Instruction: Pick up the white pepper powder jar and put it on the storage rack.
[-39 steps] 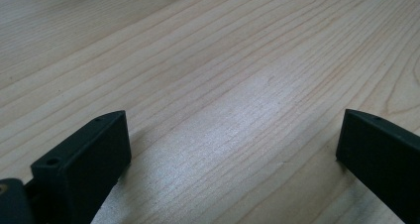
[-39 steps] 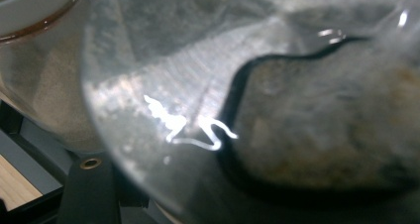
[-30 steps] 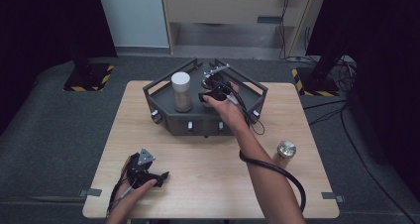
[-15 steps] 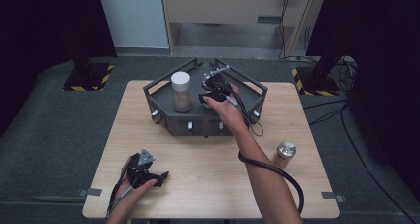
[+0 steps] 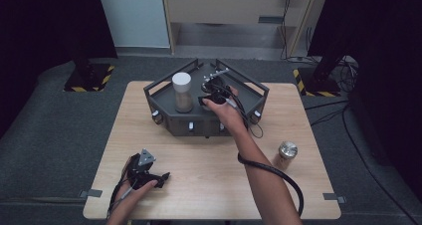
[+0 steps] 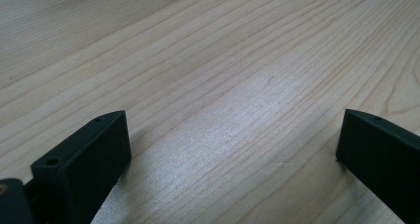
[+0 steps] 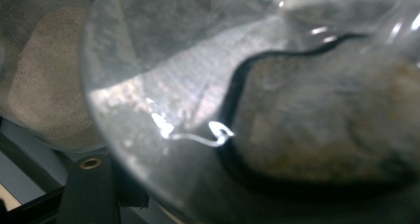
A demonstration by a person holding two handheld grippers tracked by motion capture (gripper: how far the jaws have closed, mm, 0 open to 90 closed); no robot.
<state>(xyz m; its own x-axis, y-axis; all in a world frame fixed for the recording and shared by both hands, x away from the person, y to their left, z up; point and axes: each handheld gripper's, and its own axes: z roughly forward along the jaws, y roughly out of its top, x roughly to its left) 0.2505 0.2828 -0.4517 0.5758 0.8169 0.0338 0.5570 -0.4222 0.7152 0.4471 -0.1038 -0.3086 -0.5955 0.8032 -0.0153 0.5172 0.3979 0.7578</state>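
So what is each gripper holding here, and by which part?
The right gripper is shut on a clear jar inside the dark tray; where it grips cannot be told. The left gripper holds nothing.

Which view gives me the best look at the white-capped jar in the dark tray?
The high view: the white-capped jar stands whole and upright in the dark tray. The right gripper view has only a blurred, sandy shape at its left edge.
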